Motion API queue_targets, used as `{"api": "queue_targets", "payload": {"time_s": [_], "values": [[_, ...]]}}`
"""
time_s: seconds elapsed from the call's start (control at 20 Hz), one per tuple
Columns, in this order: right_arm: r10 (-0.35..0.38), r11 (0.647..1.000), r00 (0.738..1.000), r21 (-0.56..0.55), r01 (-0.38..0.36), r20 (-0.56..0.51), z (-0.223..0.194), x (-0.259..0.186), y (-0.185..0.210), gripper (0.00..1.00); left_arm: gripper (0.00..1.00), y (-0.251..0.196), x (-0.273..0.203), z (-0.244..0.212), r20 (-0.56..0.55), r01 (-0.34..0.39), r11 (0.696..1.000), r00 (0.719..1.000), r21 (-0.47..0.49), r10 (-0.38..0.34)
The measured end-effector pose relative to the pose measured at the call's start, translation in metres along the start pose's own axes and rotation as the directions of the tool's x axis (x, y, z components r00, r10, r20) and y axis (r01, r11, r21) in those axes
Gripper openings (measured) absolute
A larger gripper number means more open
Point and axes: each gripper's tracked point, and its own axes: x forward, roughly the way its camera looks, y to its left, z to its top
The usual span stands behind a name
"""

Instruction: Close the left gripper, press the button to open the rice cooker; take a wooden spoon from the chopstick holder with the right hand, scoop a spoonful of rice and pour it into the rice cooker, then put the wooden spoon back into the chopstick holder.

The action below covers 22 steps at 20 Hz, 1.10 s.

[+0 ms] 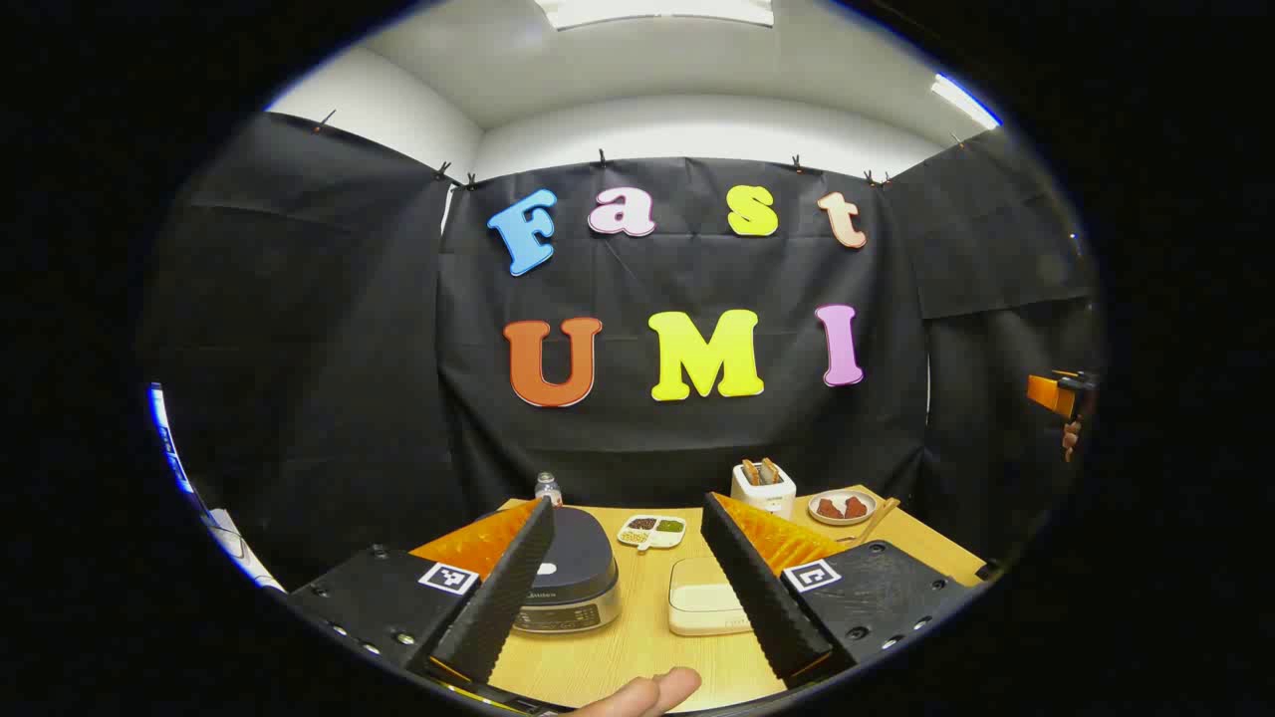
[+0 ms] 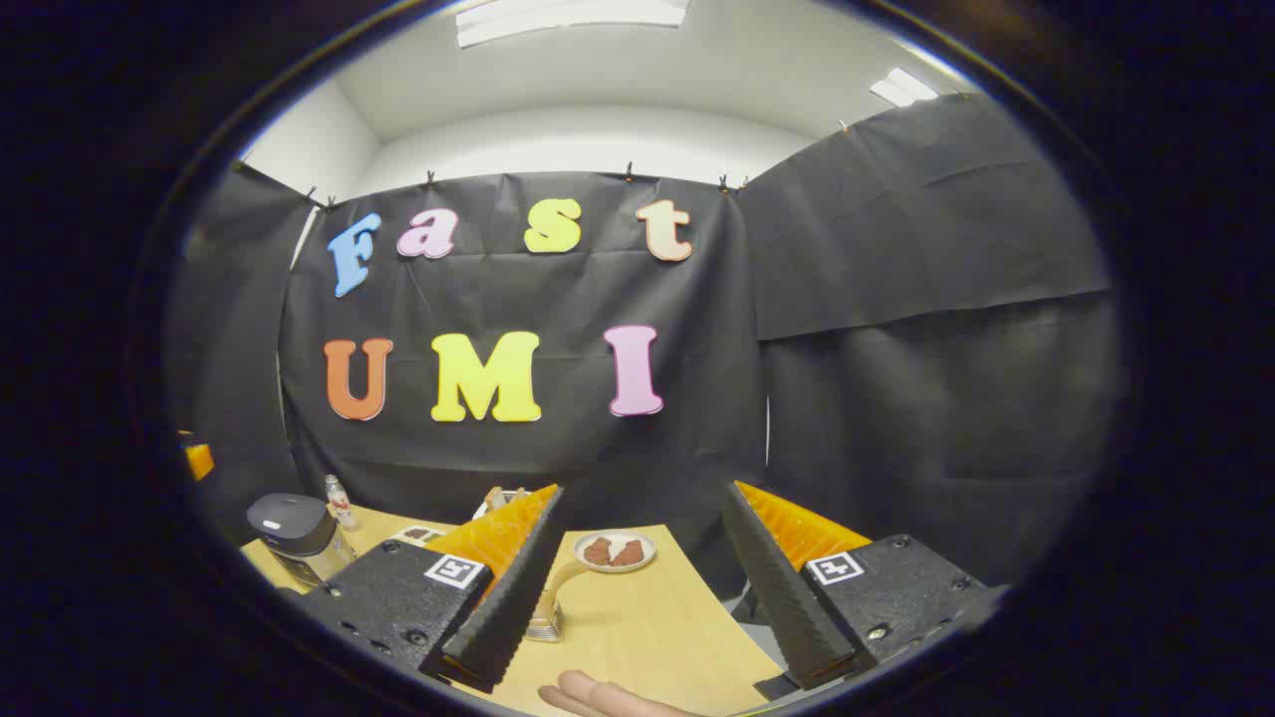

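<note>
Left gripper view — your left tool (image 1: pixel 628 583) is held level above the near edge of the tabletop (image 1: pixel 637 657), its fingers spread wide, not yet pressed together as the first step asks. The rice cooker (image 1: pixel 573 573) sits between them toward 11 o'clock, lid down and button unpressed. A pale shallow box (image 1: pixel 705 596) lies just beside it at 1 o'clock. Beyond: a divided dish of grains (image 1: pixel 652 530) at 12, a toaster (image 1: pixel 763 486), and a plate (image 1: pixel 843 507) of reddish pieces at 2. A fingertip (image 1: pixel 647 692) shows at 6 o'clock. The other tool's edge shows far off at 3.

Right gripper view — your right tool (image 2: pixel 637 588) is likewise spread and empty, aimed level over the tabletop's right end. The chopstick holder (image 2: pixel 545 622) stands just inside its left finger at 9 o'clock, a pale handle (image 2: pixel 563 583) — the wooden spoon, by my reading — curving up from it. The cooker sits at 9 to 10 o'clock, well apart, and the plate at 12.

Judgement: nothing is done yet; every step remains.
</note>
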Motion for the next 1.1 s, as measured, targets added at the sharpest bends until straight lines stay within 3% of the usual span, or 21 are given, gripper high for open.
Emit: {"api": "queue_targets", "payload": {"time_s": [1.1], "values": [[0.034, 0.999, 0.999, 0.018, -0.034, -0.015, -0.019, -0.007, -0.004, 0.97, 0.96, 0.033, -0.012, -0.016, -0.008, -0.077, 0.997, 0.997, -0.023, 0.077]]}}
